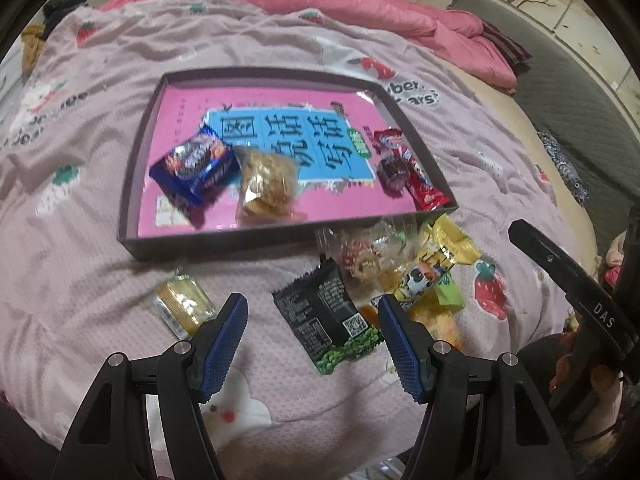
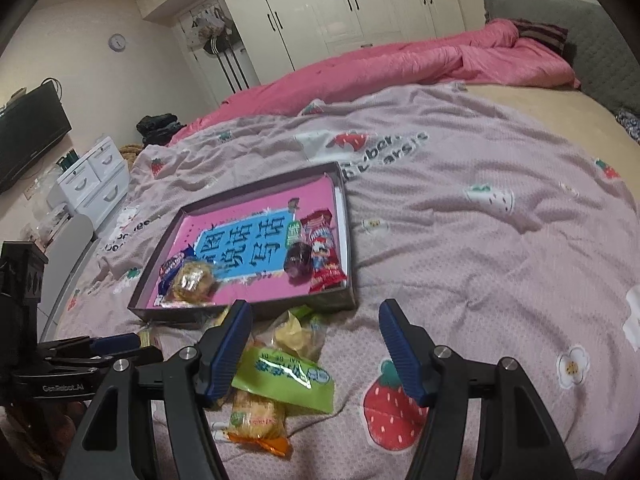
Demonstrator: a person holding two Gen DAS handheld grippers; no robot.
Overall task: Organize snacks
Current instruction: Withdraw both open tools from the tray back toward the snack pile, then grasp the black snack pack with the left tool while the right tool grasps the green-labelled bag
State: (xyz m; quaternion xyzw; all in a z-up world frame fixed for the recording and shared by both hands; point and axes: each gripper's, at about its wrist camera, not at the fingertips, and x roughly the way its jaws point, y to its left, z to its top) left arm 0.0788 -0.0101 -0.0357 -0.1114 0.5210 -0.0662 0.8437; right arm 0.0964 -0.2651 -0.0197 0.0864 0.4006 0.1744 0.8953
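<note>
Bed [image 1: 100, 160]: carries everything.
Tray [image 1: 132, 184]: mid-bed, four snacks inside.
Black packet [image 1: 324, 312]: outside tray's near edge, between left gripper [image 1: 312, 308] fingers, long axis diagonal.
Left gripper: agape, empty, nearer.
Right gripper [image 2: 316, 316]: agape, empty.

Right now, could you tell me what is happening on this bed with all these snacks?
A person with a gripper in each hand is sorting snacks into a shallow box on the bedspread. Four packets already lie inside. The left gripper is open above a black packet; the right gripper is open near a green packet. Neither holds anything.
</note>
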